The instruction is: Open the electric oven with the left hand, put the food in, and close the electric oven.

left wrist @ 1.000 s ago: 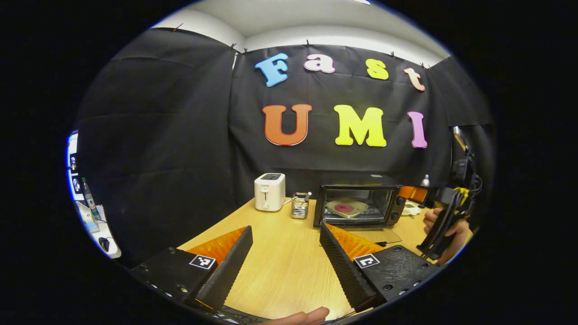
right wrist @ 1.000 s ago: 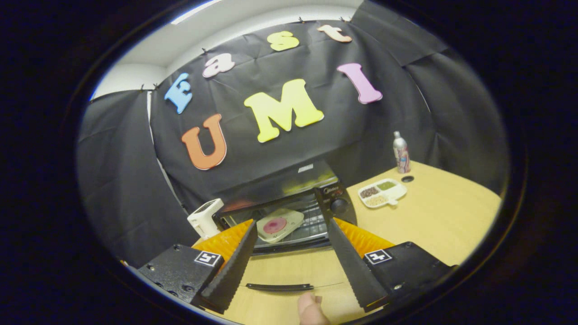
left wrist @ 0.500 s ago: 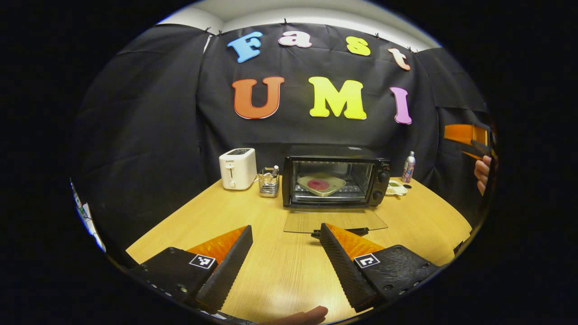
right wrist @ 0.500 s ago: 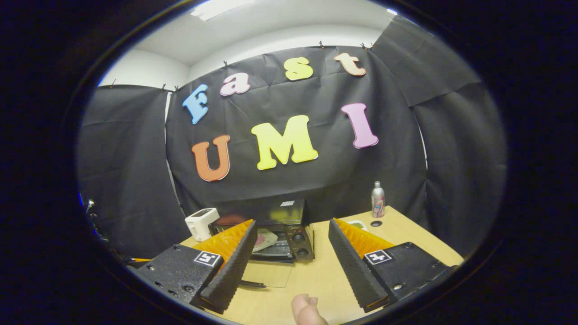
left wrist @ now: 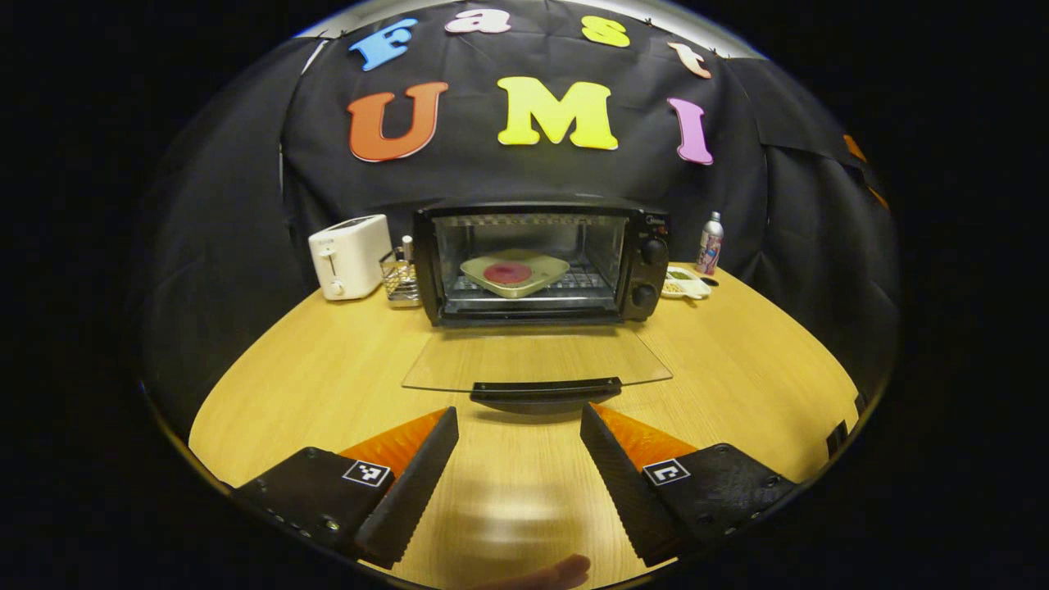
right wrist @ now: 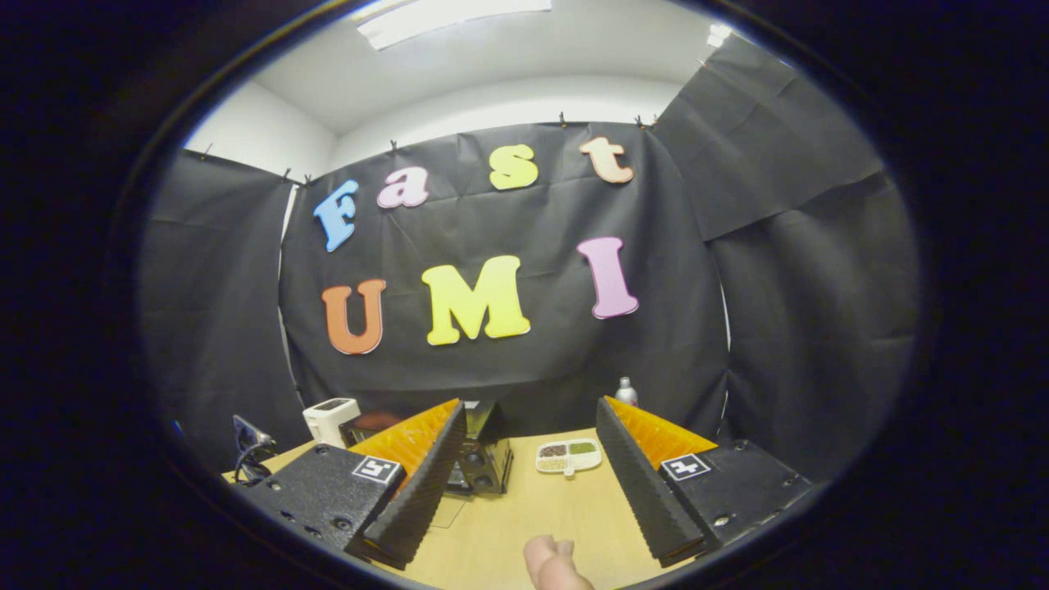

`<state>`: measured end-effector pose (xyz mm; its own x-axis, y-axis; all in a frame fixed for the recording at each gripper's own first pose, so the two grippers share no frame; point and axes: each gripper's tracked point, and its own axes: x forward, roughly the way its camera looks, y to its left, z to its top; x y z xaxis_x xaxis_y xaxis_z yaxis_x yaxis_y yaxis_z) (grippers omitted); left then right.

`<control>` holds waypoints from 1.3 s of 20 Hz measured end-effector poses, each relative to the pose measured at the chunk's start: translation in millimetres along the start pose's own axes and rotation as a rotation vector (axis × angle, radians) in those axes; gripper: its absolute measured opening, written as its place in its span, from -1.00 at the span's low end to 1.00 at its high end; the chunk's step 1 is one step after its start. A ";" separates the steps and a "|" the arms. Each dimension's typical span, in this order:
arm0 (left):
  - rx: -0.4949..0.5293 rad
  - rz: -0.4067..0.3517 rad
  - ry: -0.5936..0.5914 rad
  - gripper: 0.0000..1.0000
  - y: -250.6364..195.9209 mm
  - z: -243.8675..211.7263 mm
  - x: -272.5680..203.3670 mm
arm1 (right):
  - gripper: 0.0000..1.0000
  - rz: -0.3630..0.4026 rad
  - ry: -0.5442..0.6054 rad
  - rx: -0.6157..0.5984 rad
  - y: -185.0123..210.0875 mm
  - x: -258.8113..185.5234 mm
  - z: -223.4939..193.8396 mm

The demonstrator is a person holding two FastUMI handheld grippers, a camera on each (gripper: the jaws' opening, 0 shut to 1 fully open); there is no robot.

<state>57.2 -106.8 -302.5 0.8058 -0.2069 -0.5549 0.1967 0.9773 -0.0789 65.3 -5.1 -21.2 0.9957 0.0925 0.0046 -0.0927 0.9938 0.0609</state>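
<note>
The black electric oven [left wrist: 541,254] stands at the back of the wooden table [left wrist: 328,377]. Its glass door [left wrist: 537,360] lies open and flat, with the dark handle [left wrist: 545,392] facing me. Inside, on the rack, a pale plate [left wrist: 515,272] carries a round red piece of food. My left gripper [left wrist: 519,412] is open and empty, just short of the handle and centred on it. My right gripper [right wrist: 531,406] is also open and empty, held high and farther back. Its left finger covers most of the oven [right wrist: 483,455].
A white toaster [left wrist: 348,256] and a wire utensil rack [left wrist: 399,274] stand left of the oven. A divided snack dish [left wrist: 684,283] and a spray bottle [left wrist: 710,243] are on its right. A thumb [right wrist: 553,561] shows at the bottom edge.
The left gripper has swung to face the oven and moved closer, down to the door handle. The right gripper has drawn back from the oven and tilted upward. Both stay open.
</note>
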 end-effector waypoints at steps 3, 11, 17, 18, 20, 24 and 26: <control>0.019 -0.010 0.051 0.92 -12.5 -8.4 23.4 | 0.92 -0.015 -0.017 -0.036 -12.7 -0.5 4.0; -0.012 -0.008 0.130 0.92 -22.4 -10.9 56.1 | 0.92 -0.010 0.013 -0.008 -40.1 11.3 -10.6; -0.003 0.010 0.220 0.91 -20.2 -22.2 61.9 | 0.92 -0.012 0.016 0.001 -56.1 18.3 -9.4; -0.006 0.010 0.225 0.90 -20.1 -21.5 61.9 | 0.92 -0.014 0.014 0.000 -57.3 19.1 -8.3; -0.010 0.011 0.226 0.89 -20.3 -18.1 62.8 | 0.92 -0.004 0.018 0.009 -56.0 19.1 -10.0; -0.002 0.016 0.191 0.90 -20.9 -4.7 57.9 | 0.92 -0.001 0.029 0.015 -59.8 19.1 -14.8; 0.008 0.018 0.158 0.90 -19.1 7.3 55.3 | 0.92 0.018 0.029 0.018 -53.4 15.4 -13.2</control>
<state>102.1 -137.3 -325.6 0.7111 -0.1790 -0.6799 0.1876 0.9803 -0.0619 85.5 -56.0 -37.5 0.9934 0.1124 -0.0234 -0.1103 0.9908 0.0790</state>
